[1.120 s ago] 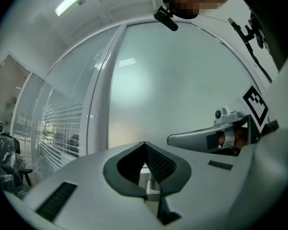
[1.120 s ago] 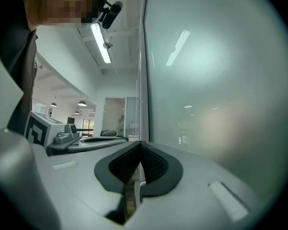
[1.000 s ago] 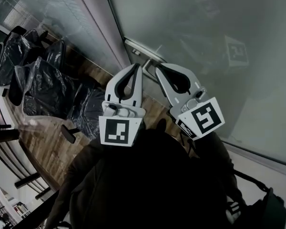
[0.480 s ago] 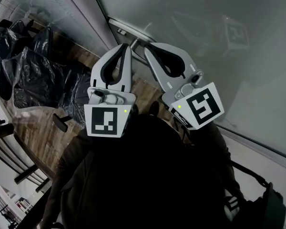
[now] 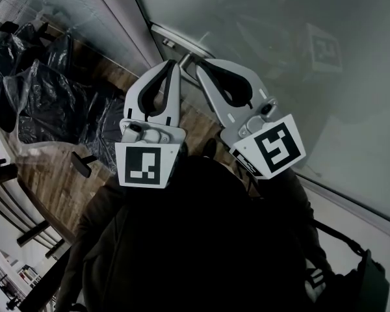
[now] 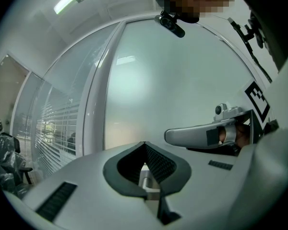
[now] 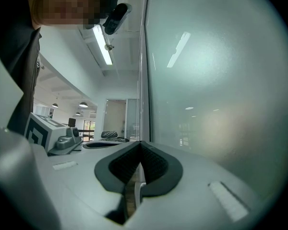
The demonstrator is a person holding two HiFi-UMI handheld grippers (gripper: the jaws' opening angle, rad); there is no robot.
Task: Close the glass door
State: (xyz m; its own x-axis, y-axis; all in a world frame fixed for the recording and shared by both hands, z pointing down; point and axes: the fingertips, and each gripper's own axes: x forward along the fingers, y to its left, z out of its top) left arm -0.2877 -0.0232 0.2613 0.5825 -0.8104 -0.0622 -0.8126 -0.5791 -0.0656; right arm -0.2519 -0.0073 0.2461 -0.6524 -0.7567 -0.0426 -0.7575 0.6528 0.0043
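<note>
**Operator A:** Which step are we executing?

**Operator B:** We are placing the left gripper and right gripper against the handle at the far edge of the glass door, which is on our right. Both are presenting jaws pinched tip to tip, clamping nothing.

**Operator A:** Next requirement?

**Operator B:** We are judging that a steady push toward the frame is needed.

count: 2x white plastic two-jaw grippers with black pads, left gripper and right gripper; 2x black-and-white marker cubes, one per gripper; 1x frosted glass door; 1x silver metal door handle; black-plastic-wrapped chairs, at least 4, exact number unclear; 1x long ceiling strip light
</note>
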